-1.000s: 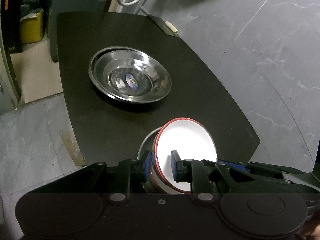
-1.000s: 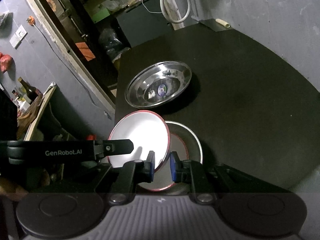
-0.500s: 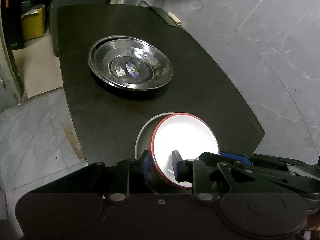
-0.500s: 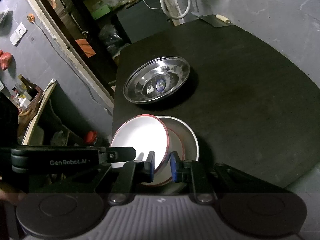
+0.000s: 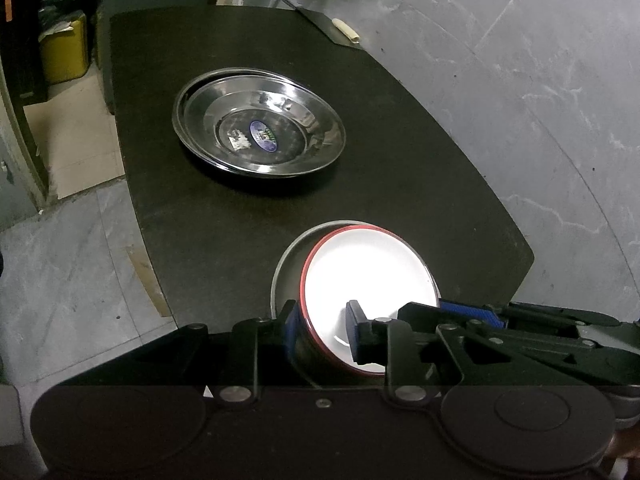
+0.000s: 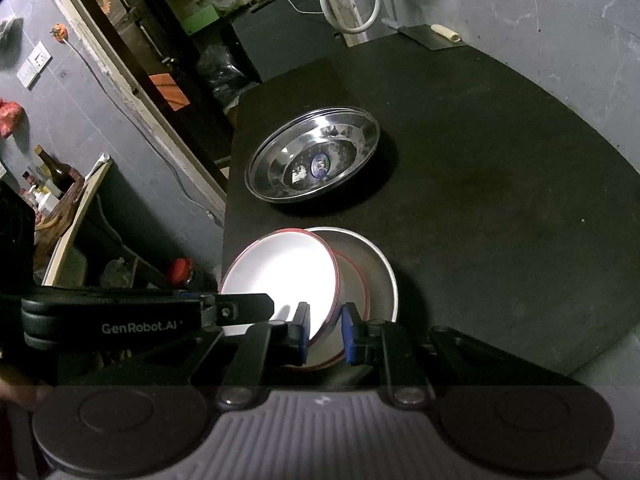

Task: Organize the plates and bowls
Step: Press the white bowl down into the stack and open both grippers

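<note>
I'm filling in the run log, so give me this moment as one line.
step: nesting bowls | left hand-held gripper: astride rim of white red-rimmed bowl | right hand-held gripper: shut on same rim | under it: grey metal bowl | stacked steel plates: untouched

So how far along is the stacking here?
Done: steel plates stacked on the table. In hand: red-rimmed bowl, tilted in the grey bowl, right gripper clamped on its rim, left gripper straddling it. Left: probably seat it level, then let go.
</note>
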A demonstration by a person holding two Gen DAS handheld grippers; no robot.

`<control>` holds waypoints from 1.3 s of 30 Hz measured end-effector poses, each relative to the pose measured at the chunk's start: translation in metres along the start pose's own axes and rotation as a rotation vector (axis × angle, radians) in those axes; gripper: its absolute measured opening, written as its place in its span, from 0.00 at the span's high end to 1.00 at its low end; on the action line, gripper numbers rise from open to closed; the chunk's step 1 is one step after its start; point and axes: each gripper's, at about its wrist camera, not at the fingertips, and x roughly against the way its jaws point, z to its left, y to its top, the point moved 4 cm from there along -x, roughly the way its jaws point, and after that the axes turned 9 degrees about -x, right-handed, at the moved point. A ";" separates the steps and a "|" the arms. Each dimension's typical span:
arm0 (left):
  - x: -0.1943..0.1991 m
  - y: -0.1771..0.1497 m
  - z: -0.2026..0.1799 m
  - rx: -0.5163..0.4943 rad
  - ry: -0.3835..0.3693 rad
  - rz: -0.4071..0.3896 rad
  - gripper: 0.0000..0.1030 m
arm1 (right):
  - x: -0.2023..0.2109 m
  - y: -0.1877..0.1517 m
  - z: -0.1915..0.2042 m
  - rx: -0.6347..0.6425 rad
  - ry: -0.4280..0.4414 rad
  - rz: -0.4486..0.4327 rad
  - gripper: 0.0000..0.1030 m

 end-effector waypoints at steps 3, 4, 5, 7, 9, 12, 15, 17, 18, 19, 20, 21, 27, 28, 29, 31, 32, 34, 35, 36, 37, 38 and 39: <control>-0.001 0.001 -0.001 -0.005 0.001 0.002 0.74 | 0.000 0.000 0.000 -0.002 -0.001 0.000 0.80; -0.001 0.001 -0.001 -0.005 0.001 0.002 0.74 | 0.000 0.000 0.000 -0.002 -0.002 0.000 0.80; -0.001 0.001 -0.001 -0.005 0.002 0.002 0.74 | 0.000 0.000 -0.001 -0.002 -0.001 0.000 0.80; -0.001 0.001 -0.001 -0.004 0.001 0.002 0.74 | 0.000 0.000 -0.001 -0.002 -0.002 0.000 0.80; -0.001 0.001 -0.002 -0.004 0.001 0.002 0.73 | 0.000 0.000 -0.001 -0.002 -0.002 0.000 0.80; -0.002 0.001 -0.002 -0.004 0.002 0.002 0.72 | 0.001 0.000 -0.001 -0.002 -0.008 -0.003 0.74; -0.002 0.001 -0.002 -0.004 0.002 0.001 0.70 | 0.003 0.001 -0.005 -0.013 -0.017 -0.011 0.73; -0.003 0.001 -0.003 -0.007 0.006 0.001 0.70 | 0.003 0.000 -0.006 -0.016 -0.012 -0.010 0.73; -0.003 0.001 -0.003 -0.008 0.008 0.001 0.69 | 0.003 -0.001 -0.006 -0.012 -0.014 -0.009 0.73; -0.003 0.001 -0.003 -0.008 0.008 0.001 0.69 | 0.004 -0.001 -0.006 -0.010 -0.014 -0.008 0.73; -0.003 0.001 -0.004 -0.008 0.009 0.001 0.69 | 0.004 -0.001 -0.006 -0.011 -0.013 -0.007 0.73; -0.002 0.000 -0.004 -0.007 0.009 0.001 0.69 | 0.004 -0.002 -0.006 -0.012 -0.011 -0.007 0.73; 0.003 -0.001 -0.002 0.002 0.002 -0.010 0.69 | 0.006 -0.003 -0.005 -0.011 -0.006 -0.008 0.73; 0.004 -0.001 -0.002 0.005 0.002 -0.015 0.68 | 0.006 -0.003 -0.005 -0.011 -0.005 -0.009 0.73; 0.006 -0.001 -0.002 0.007 0.003 -0.019 0.64 | 0.006 -0.003 -0.005 -0.010 -0.004 -0.009 0.72; 0.008 -0.001 -0.002 0.012 0.006 -0.027 0.60 | 0.006 -0.003 -0.004 -0.006 0.001 -0.012 0.70; 0.009 -0.001 -0.001 0.015 0.007 -0.031 0.58 | 0.007 -0.003 -0.004 -0.005 0.003 -0.014 0.70; 0.011 0.000 -0.001 0.020 0.012 -0.040 0.54 | 0.009 -0.003 -0.004 -0.002 0.007 -0.020 0.70; 0.013 0.000 -0.001 0.024 0.012 -0.045 0.49 | 0.010 -0.003 -0.003 -0.001 0.007 -0.023 0.70; 0.015 0.000 0.000 0.028 0.013 -0.053 0.46 | 0.011 -0.002 -0.003 0.000 0.007 -0.027 0.70; 0.018 0.000 0.000 0.032 0.016 -0.061 0.38 | 0.012 -0.002 -0.002 0.001 0.006 -0.032 0.68; 0.020 0.001 0.001 0.038 0.020 -0.071 0.30 | 0.014 -0.002 -0.002 0.001 0.006 -0.036 0.64; 0.023 0.001 0.002 0.044 0.024 -0.081 0.26 | 0.015 -0.002 -0.001 0.003 0.003 -0.042 0.58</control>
